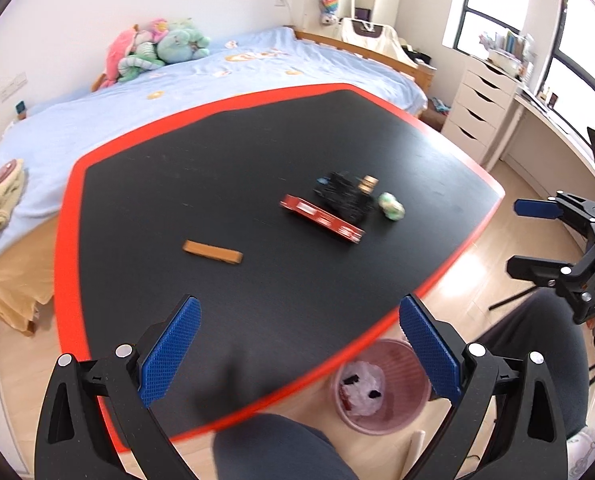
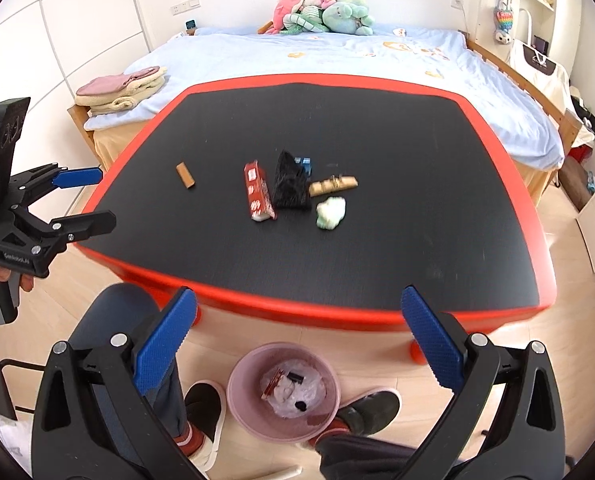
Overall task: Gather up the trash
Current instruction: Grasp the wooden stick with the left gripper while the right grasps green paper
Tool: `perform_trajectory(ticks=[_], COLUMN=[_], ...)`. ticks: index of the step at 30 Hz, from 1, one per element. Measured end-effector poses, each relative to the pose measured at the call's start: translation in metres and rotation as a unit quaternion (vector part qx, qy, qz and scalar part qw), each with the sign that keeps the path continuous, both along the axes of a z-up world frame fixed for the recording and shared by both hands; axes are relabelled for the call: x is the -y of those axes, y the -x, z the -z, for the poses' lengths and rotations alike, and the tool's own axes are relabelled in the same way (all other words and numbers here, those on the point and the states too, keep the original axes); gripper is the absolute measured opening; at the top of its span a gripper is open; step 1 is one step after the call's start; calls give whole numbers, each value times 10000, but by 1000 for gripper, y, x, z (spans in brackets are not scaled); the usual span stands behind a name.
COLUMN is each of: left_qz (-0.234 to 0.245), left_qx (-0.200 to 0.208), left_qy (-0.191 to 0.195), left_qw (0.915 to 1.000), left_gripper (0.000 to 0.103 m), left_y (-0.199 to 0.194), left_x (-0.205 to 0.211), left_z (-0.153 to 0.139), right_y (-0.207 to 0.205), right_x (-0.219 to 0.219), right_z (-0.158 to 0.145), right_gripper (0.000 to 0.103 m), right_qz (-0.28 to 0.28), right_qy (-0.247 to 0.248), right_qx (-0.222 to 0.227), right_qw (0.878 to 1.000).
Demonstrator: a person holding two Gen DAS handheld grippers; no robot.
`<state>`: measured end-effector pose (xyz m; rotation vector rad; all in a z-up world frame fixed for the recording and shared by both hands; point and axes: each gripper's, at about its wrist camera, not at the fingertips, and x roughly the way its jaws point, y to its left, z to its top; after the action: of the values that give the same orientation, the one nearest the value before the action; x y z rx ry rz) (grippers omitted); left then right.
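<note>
Trash lies on the black table [image 2: 377, 120]: a brown bar [image 1: 212, 252] [image 2: 185, 176], a red box [image 1: 322, 219] [image 2: 258, 194], a crumpled black wrapper [image 1: 344, 196] [image 2: 291, 182], a tan wrapper [image 1: 367, 184] [image 2: 333, 185] and a green-white wad [image 1: 392, 206] [image 2: 330, 208]. A pink bin [image 1: 381, 390] [image 2: 284, 391] with some trash inside stands on the floor under the near edge. My left gripper [image 1: 299, 354] [image 2: 93, 198] is open and empty above the near edge. My right gripper [image 2: 299, 344] [image 1: 531, 240] is open and empty above the bin.
The table has a red rim [image 2: 337, 304]. A bed [image 2: 337, 56] with plush toys [image 2: 325, 12] stands behind it. White drawers [image 1: 479, 108] stand at the right. The person's legs [image 2: 137, 320] and shoes [image 2: 369, 406] flank the bin.
</note>
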<state>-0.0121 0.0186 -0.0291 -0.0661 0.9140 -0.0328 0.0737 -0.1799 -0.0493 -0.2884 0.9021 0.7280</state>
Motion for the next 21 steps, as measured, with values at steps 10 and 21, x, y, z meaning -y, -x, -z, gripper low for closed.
perform_trajectory(ticks=[10, 21], left_qz=[-146, -31], left_qx=[-351, -822], left_qy=[-68, -97], left_qw=[9993, 9966], left_gripper=[95, 95], left_y=[-46, -85], left_x=[-45, -68], left_z=[23, 66], right_y=[-53, -93], right_x=[-30, -53], right_z=[15, 53], right_gripper=[100, 100], right_qz=[74, 179], right_qy=[248, 509], right_qx=[-141, -483], right_qw=[9996, 9974])
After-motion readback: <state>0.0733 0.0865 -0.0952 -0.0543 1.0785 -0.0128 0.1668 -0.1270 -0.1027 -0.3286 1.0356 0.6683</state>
